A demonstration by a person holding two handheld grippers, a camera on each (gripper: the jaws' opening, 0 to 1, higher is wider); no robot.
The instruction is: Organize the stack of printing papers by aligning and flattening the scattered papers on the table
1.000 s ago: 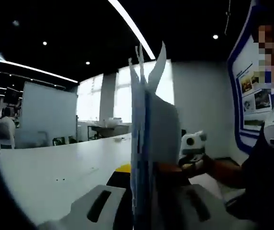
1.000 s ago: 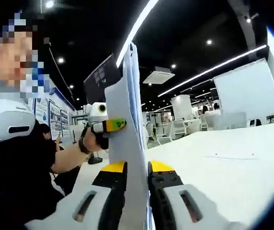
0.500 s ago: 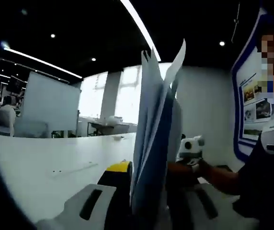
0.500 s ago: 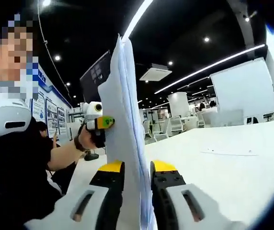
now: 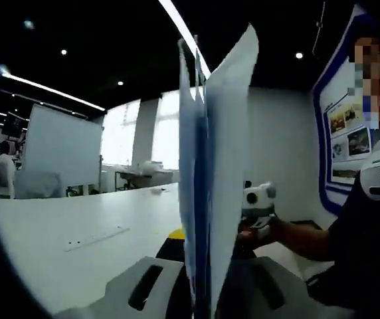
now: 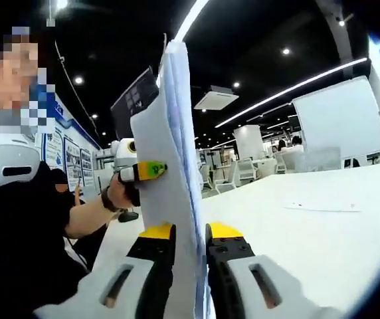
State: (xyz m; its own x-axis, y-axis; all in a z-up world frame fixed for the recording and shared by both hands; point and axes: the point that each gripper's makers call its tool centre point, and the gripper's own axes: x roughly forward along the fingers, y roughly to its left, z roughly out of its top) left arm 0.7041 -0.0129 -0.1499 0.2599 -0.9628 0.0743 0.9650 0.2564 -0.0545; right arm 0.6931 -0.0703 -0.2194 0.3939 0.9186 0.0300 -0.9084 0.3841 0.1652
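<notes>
The stack of papers (image 5: 206,193) stands on edge, upright, held between the two claws above the white bench (image 5: 77,246). In the left gripper view the sheets rise from between the jaws of the left claw (image 5: 200,292), pale blue-white, their top edges uneven: one sheet on the right fans away from the rest and stands a little taller. The left claw is closed on the stack of papers. To the right of the sheets, the right claw (image 5: 256,203) shows beyond them in a person's hand (image 5: 253,229).

In the right gripper view the same stack (image 6: 170,179) stands between the yellow-tipped jaws of the right claw (image 6: 190,266), which grip it tightly. Its top corner looks fairly even, with thin edges layered. The left claw (image 6: 143,171), green and yellow at the tip, pinches the far edge of the stack.

The bench is wide and white. A whiteboard (image 5: 60,156) stands far left, bright windows (image 5: 147,136) lie behind, and light strips (image 6: 289,86) cross the dark ceiling. A poster wall (image 5: 343,126) stands behind the person.
</notes>
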